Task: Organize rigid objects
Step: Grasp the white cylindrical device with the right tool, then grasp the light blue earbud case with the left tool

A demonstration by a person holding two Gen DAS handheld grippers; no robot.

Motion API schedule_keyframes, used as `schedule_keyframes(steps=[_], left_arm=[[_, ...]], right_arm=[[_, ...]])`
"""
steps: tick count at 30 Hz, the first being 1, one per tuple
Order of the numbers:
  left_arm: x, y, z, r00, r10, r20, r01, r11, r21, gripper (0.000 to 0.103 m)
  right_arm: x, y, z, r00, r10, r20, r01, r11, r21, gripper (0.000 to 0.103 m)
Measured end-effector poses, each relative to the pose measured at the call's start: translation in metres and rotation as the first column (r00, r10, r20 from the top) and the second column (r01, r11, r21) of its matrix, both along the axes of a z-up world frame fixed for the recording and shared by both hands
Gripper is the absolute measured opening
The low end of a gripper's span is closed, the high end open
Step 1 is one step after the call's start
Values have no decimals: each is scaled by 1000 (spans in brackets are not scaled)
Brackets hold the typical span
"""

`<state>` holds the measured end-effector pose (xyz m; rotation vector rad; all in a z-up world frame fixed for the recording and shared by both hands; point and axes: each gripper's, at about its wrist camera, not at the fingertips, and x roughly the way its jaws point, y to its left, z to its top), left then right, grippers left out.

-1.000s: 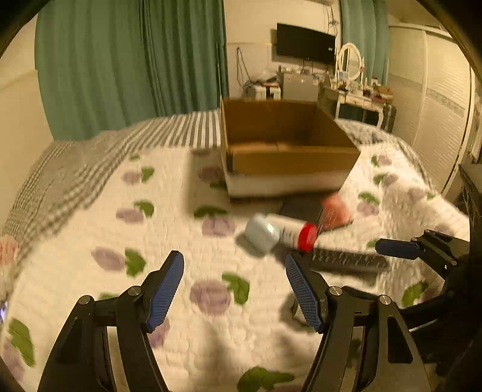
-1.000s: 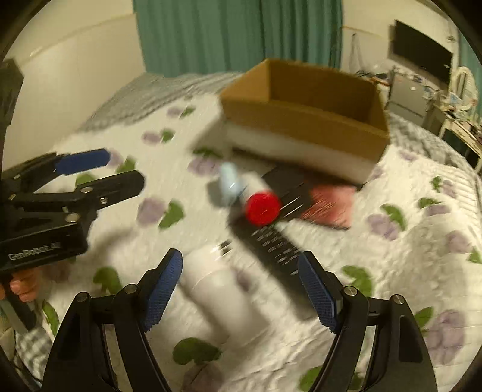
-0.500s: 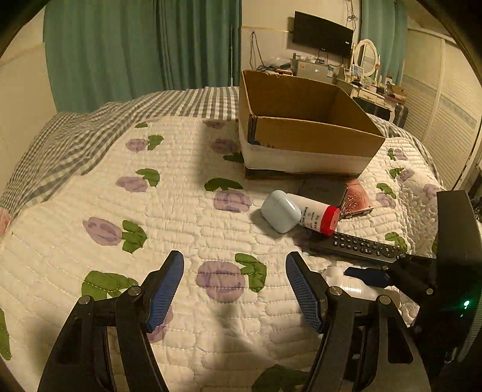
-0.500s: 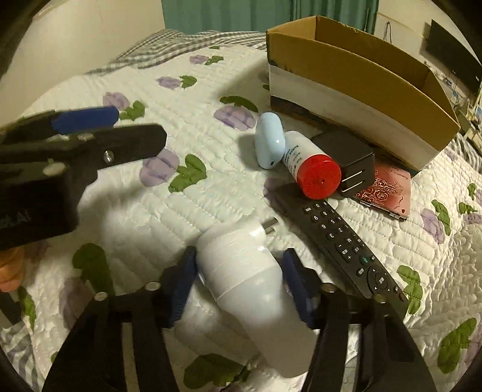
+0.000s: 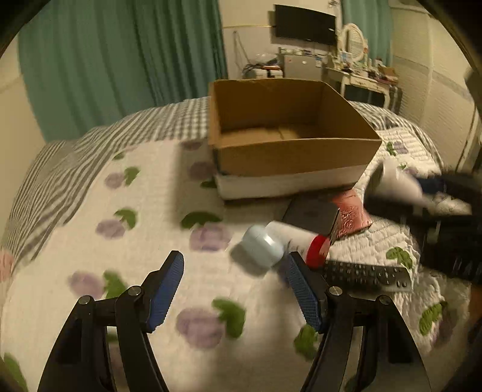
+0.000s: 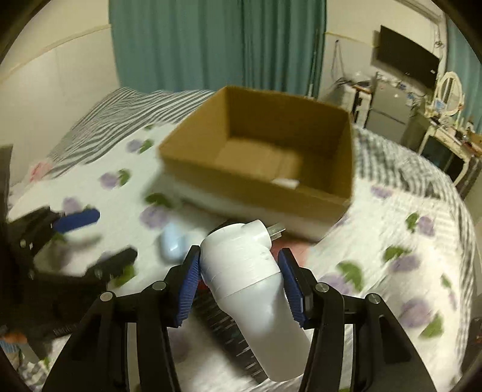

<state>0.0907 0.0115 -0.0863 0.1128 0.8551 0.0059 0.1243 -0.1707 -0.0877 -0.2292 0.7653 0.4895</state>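
My right gripper (image 6: 239,283) is shut on a white plug-in device (image 6: 244,271) with metal prongs, held in the air in front of the open cardboard box (image 6: 259,184). The same white device (image 5: 394,184) shows at the right of the left wrist view, beside the box (image 5: 289,156). My left gripper (image 5: 233,289) is open above the quilt with nothing between its pads. Just ahead of it lie a pale blue case (image 5: 262,247), a white bottle with a red cap (image 5: 301,241), a black adapter (image 5: 310,214), a red card (image 5: 352,214) and a black remote (image 5: 367,276).
The objects lie on a white floral quilt (image 5: 120,241) over a bed with a grey checked cover (image 5: 90,144). Green curtains (image 5: 120,60) hang behind. A desk with a mirror and a wall TV (image 5: 304,24) stand at the back right.
My right gripper closed on the white device and lifted it off the quilt toward the box. My left gripper shifted closer to the pale blue case and the bottle.
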Motion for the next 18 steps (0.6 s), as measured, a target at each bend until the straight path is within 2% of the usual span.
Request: schedule_keyframes(steps=[4,7,12,15,18], left_arm=[[21,-13,-31,997,-32,-63,35,998,55,73],[34,-13,-52,993,-19,-117,26,998,62,73],[53,-9,-62,993,-11,-122,18,998,55,73],[63,-5,-70,988,-14,-152,21,999,50,73],[68,-1,-74,986,-46,-161,49,999,16,73]], right_arm=[[21,-13,-5,999,-33,-12,33,999,8,52],[27,-19,-18,998,-34,-60,35,999,14,52],[26,-17,-21,998,-19,-59,20,1000,13,51],[27,-18,-23,998,-22,-65,23,1000,14,51],[29,-18,-27,996,-33,-77,34,999,6,51]])
